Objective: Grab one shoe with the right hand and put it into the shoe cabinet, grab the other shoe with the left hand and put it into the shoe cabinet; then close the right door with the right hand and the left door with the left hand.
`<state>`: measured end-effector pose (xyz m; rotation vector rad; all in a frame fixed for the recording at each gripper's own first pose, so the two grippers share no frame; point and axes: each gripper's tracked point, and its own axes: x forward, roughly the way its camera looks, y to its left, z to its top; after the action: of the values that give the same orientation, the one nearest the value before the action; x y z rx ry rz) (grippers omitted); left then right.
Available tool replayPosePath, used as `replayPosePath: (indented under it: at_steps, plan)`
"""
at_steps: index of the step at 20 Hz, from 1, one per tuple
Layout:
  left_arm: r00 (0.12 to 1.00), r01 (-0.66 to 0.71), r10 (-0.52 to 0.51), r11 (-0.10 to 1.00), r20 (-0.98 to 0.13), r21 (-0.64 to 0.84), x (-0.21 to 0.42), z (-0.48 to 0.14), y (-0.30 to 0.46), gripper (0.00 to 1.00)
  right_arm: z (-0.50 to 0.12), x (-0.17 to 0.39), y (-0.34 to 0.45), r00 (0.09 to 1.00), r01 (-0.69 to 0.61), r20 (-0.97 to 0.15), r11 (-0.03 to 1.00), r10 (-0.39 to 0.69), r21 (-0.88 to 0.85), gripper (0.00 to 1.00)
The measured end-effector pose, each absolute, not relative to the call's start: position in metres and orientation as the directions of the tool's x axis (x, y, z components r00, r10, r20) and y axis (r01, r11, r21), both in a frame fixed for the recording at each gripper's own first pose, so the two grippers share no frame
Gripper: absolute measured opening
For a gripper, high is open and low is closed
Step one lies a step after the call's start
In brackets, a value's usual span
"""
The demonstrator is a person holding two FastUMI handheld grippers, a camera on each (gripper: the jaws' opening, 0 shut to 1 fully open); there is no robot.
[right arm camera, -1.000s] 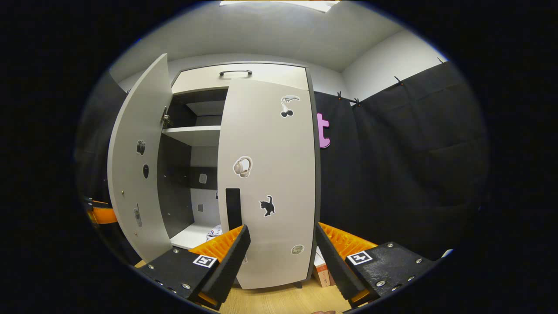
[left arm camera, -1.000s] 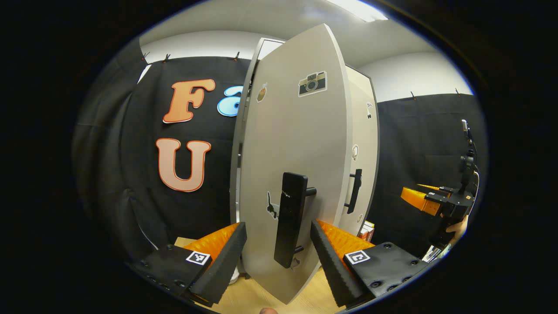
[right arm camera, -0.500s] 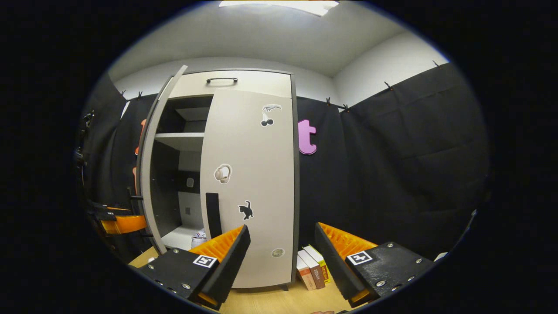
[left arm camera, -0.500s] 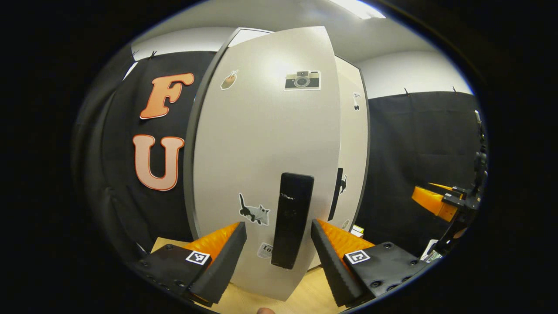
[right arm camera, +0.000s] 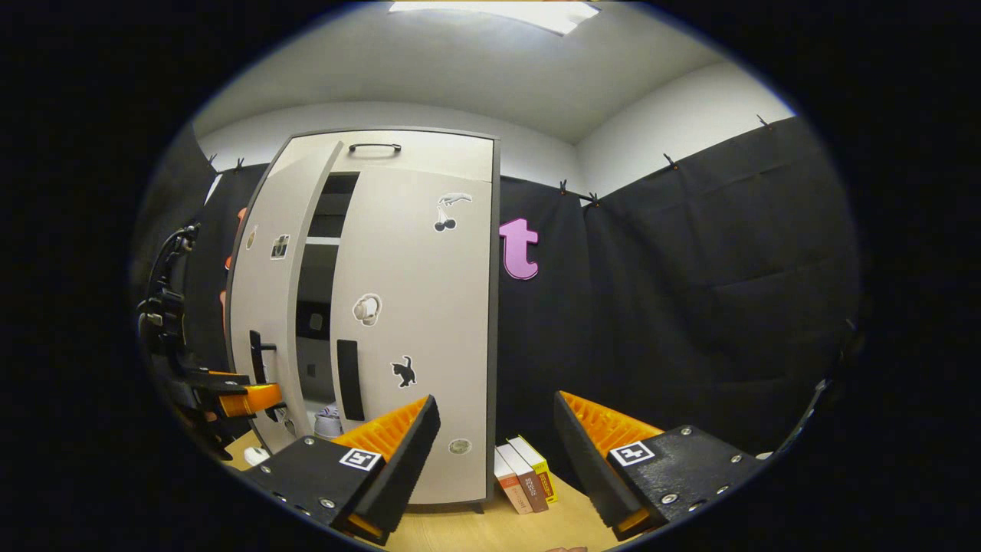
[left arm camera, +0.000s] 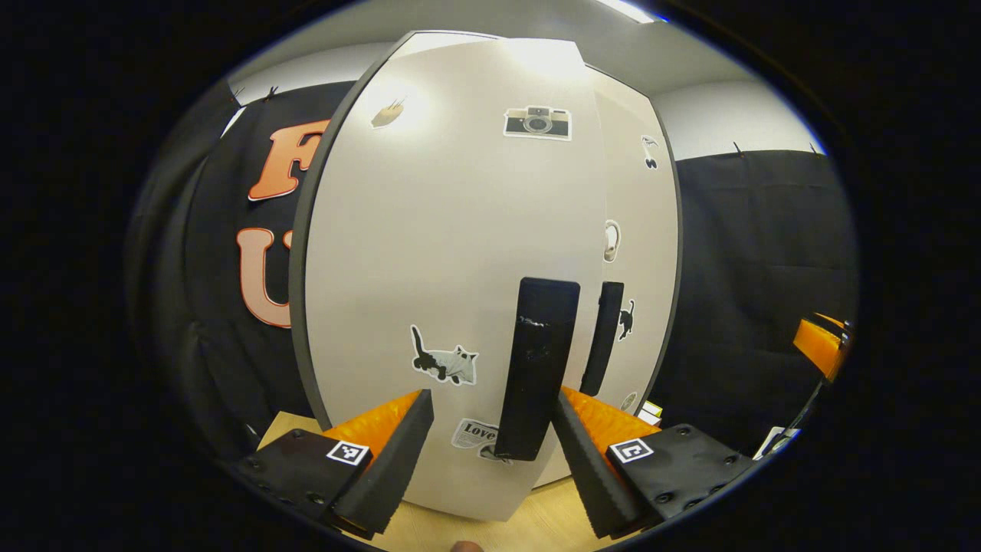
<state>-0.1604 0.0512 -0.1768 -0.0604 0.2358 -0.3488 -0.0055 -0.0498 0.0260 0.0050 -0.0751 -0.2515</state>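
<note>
I am seeing the left door, smooth and matte with a flat black bar handle; my left claw is gaping, handle between its fingers; right claw is hanging wide, gripping nothing.

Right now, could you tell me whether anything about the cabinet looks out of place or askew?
Only the left door: it stands slightly ajar, with a dark gap beside the shut right door. Nothing looks damaged or spilled.

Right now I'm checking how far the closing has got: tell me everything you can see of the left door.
The left door is a tall, pale, smooth panel with a dark vertical bar handle and stickers: a camera, a cat. It stands slightly ajar, a narrow dark gap beside the right door. The left tongs, open, straddle its handle.
</note>
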Motion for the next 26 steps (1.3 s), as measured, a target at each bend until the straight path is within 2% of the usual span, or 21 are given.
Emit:
replayPosePath:
  at_steps: [14, 15, 16, 17, 18, 20, 21, 22, 23, 26]
  plan:
    - [0.956, 0.201, -0.194, 0.98, -0.221, 0.009, -0.121, -0.18, 0.037, 0.99, 0.01, 0.006, -0.067, 0.978, 0.206, 0.041, 0.978, -0.206, 0.02, 0.93]
    - [0.957, 0.194, -0.186, 0.981, -0.222, 0.016, -0.119, -0.18, 0.036, 0.99, 0.01, 0.009, -0.068, 0.979, 0.199, 0.038, 0.98, -0.2, 0.021, 0.97]
    - [0.96, 0.183, -0.173, 0.983, -0.222, 0.026, -0.119, -0.18, 0.037, 0.99, 0.009, 0.011, -0.069, 0.98, 0.194, 0.036, 0.981, -0.194, 0.02, 0.93]
    - [0.96, 0.179, -0.167, 0.983, -0.223, 0.034, -0.118, -0.18, 0.037, 0.99, 0.009, 0.014, -0.069, 0.982, 0.187, 0.033, 0.982, -0.187, 0.019, 0.93]
    - [0.957, 0.185, -0.173, 0.982, -0.231, 0.031, -0.12, -0.18, 0.036, 0.99, 0.01, 0.015, -0.069, 0.984, 0.177, 0.031, 0.984, -0.178, 0.022, 0.97]
    - [0.946, 0.202, -0.196, 0.979, -0.259, -0.002, -0.131, -0.18, 0.032, 0.99, 0.015, 0.021, -0.069, 0.987, 0.155, 0.03, 0.988, -0.155, 0.028, 0.97]
    - [0.944, 0.212, -0.21, 0.977, -0.256, -0.021, -0.14, -0.174, 0.031, 0.99, 0.017, 0.025, -0.069, 0.989, 0.144, 0.03, 0.989, -0.145, 0.03, 0.93]
    - [0.943, 0.219, -0.221, 0.975, -0.248, -0.034, -0.149, -0.165, 0.034, 0.99, 0.019, 0.028, -0.068, 0.991, 0.132, 0.028, 0.991, -0.133, 0.034, 0.97]
    - [0.944, 0.224, -0.226, 0.974, -0.241, -0.036, -0.16, -0.155, 0.039, 0.98, 0.022, 0.031, -0.068, 0.993, 0.118, 0.024, 0.992, -0.119, 0.038, 0.93]
    - [0.96, 0.219, -0.22, 0.975, -0.173, -0.026, -0.198, -0.107, 0.071, 0.99, 0.031, 0.041, -0.064, 0.996, 0.078, 0.027, 0.996, -0.079, 0.042, 0.93]
